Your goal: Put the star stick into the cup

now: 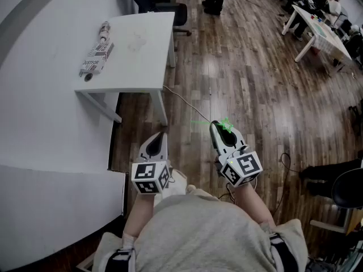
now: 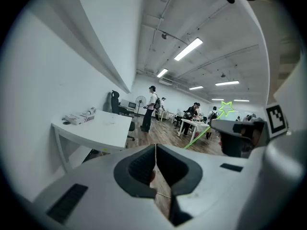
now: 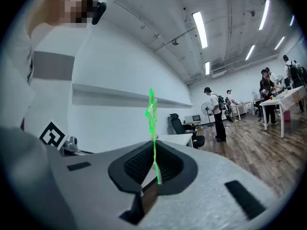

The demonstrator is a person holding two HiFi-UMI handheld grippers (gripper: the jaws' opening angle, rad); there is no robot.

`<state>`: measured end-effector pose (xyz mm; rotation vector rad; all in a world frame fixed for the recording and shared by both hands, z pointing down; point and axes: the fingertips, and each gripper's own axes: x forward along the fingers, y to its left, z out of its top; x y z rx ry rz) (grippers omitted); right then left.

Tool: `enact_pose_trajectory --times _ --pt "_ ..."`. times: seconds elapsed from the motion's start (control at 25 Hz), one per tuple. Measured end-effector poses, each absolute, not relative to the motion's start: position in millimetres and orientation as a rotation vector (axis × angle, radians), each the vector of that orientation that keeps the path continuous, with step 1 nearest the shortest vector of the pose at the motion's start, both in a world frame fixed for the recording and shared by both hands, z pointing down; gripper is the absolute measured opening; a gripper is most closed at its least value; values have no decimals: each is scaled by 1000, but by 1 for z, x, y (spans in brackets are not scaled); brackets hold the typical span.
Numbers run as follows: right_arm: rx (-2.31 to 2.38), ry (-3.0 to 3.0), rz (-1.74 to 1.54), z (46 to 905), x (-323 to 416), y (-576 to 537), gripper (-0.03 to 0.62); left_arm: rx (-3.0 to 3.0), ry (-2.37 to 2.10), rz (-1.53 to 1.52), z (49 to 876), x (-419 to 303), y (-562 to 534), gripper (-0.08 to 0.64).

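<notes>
Right hand-held gripper (image 3: 153, 150) pinches thin (green) star stick (image 3: 152, 116).

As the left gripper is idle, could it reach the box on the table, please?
Probably not: the left gripper hangs over the floor, short of the table bearing the box; nothing blocks it.

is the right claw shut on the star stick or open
Shut on it. In the right gripper view the right claw pinches the green star stick, and the star end stands up past its tips.

Print on box (image 1: 97, 57), too blurred to read
</notes>
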<state>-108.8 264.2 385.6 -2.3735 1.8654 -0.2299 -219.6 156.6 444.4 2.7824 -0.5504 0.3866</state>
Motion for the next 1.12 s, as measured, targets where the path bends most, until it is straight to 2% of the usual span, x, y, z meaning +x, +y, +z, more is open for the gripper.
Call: enact_pose_trajectory --times 0.64,1.12 --pt "-2339 1871 -141 371 -157 313 8 2836 -586 313 422 -263 204 10" --pt "-2312 1864 -151 373 -156 323 11 2805 -584 302 428 -261 219 11"
